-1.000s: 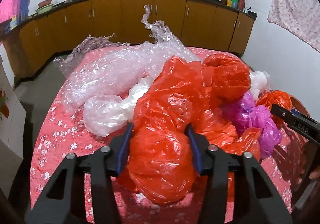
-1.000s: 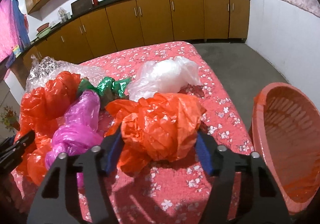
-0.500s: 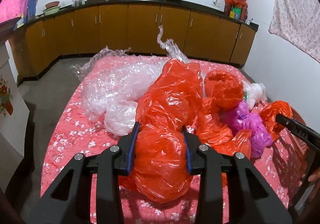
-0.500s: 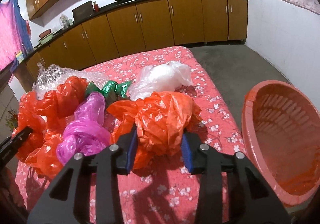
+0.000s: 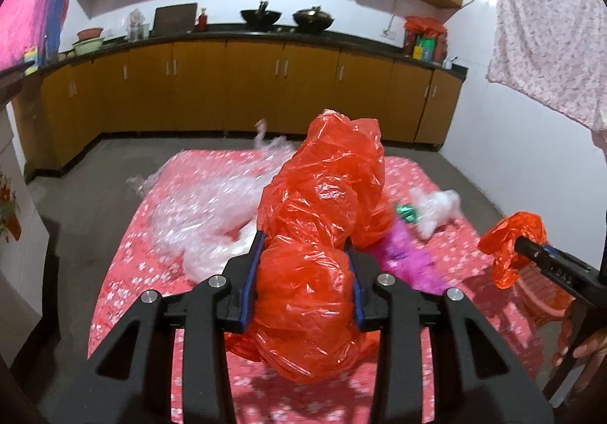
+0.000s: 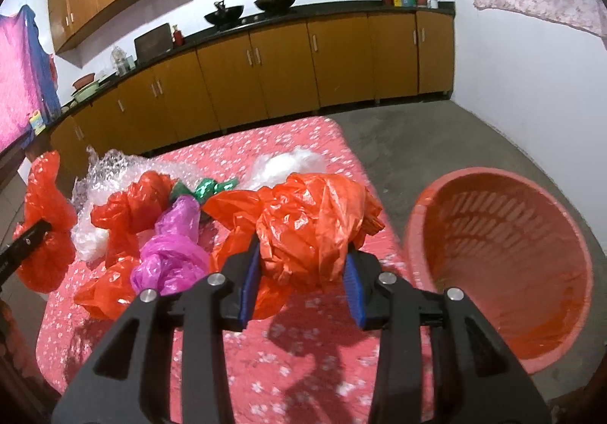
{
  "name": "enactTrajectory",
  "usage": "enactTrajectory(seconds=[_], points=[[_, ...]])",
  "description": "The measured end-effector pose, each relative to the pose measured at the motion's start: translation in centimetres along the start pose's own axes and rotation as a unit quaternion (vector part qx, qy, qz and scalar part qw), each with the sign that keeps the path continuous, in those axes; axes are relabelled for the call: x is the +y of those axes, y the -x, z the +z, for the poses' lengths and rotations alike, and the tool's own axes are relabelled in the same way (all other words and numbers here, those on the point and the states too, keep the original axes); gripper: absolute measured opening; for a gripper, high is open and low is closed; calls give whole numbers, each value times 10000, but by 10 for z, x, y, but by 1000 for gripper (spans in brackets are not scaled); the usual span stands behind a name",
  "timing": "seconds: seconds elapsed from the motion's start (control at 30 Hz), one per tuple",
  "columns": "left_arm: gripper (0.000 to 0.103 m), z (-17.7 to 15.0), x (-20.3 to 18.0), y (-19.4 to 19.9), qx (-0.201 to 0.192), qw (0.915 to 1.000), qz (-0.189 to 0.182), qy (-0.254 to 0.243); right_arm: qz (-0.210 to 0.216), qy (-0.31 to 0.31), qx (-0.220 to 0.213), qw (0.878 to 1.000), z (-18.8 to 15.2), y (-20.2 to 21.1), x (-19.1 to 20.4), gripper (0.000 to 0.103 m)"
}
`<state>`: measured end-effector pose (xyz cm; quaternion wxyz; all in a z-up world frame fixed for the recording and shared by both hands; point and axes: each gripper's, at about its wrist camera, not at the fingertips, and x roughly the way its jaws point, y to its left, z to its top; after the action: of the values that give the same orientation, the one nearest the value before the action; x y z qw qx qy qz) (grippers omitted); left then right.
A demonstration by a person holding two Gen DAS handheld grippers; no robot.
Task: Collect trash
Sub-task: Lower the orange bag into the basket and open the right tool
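Both bags have risen off the table (image 6: 303, 359), beside the basket (image 6: 504, 272).

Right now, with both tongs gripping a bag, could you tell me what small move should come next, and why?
Probably swing the right tongs rightward over the basket: they already pinch the orange bag clear of the table, and the basket sits just beside it.

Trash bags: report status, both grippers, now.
Left gripper shut on red bag, lifted. Right gripper shut on orange bag. Basket open at right; path clear.
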<state>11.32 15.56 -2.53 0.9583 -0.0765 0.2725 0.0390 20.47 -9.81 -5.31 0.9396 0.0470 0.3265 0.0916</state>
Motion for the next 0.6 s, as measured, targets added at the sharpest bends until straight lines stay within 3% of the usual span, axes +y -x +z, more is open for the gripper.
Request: enactTrajectory(seconds=[0.33, 0.6], points=[[38, 13, -62, -4, -86, 9973, -601, -412, -432, -311, -284, 9982, 2, 34, -50, 38], [38, 18, -123, -25, 35, 9904, -1191, -703, -978, -496, -471, 9929, 0, 60, -94, 38]])
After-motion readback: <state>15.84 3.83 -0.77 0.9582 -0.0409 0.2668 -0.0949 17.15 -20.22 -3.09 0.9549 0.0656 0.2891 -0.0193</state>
